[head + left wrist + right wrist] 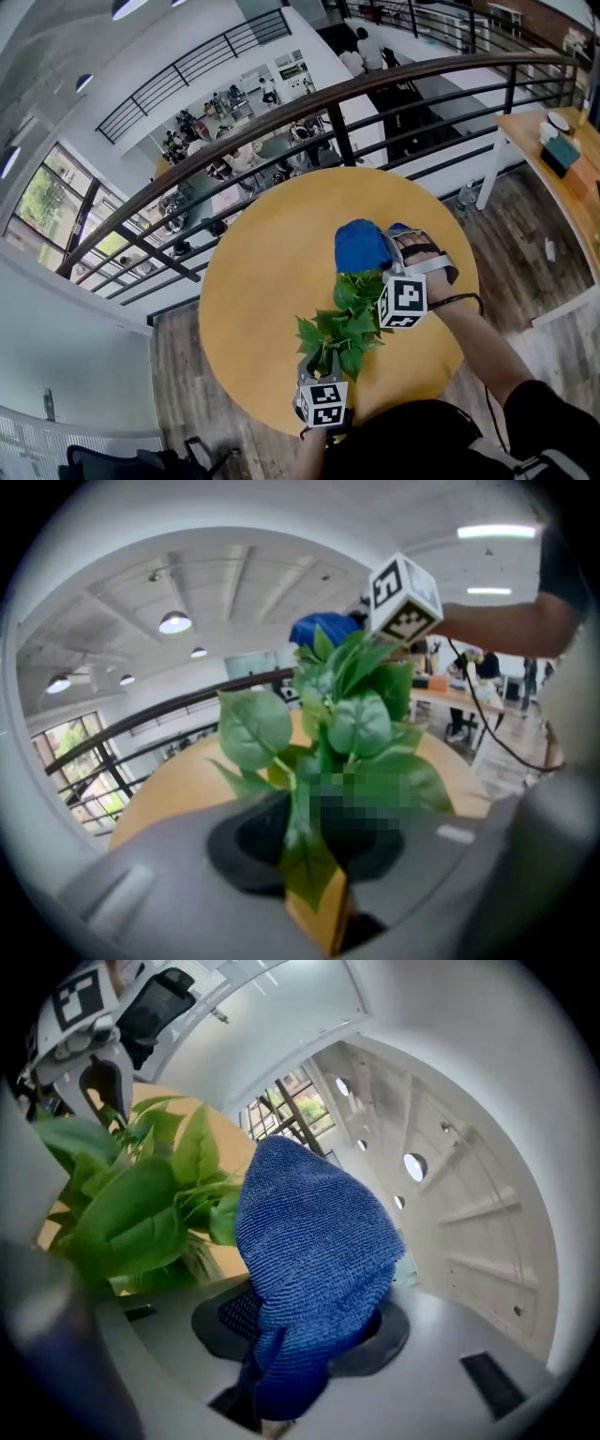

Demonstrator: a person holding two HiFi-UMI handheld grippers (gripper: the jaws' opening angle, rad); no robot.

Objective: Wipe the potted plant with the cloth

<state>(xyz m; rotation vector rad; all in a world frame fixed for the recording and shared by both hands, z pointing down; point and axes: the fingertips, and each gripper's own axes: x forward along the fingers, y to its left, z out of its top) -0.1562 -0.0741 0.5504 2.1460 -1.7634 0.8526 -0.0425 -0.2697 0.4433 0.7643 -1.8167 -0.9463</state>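
Note:
A small potted plant (342,323) with broad green leaves stands near the front of the round yellow table (262,281). My left gripper (321,367) is at its near side, shut on the yellowish pot (319,916) low between the jaws. In the left gripper view the leaves (356,733) fill the middle. My right gripper (389,246) hovers just beyond and above the plant, shut on a bunched blue cloth (359,246). In the right gripper view the cloth (309,1251) hangs over the jaws, with the leaves (141,1204) close at its left.
A black curved railing (281,103) runs right behind the table, with a lower floor beyond it. A wooden desk (562,178) with small items stands at the far right. The floor around is dark wood planks.

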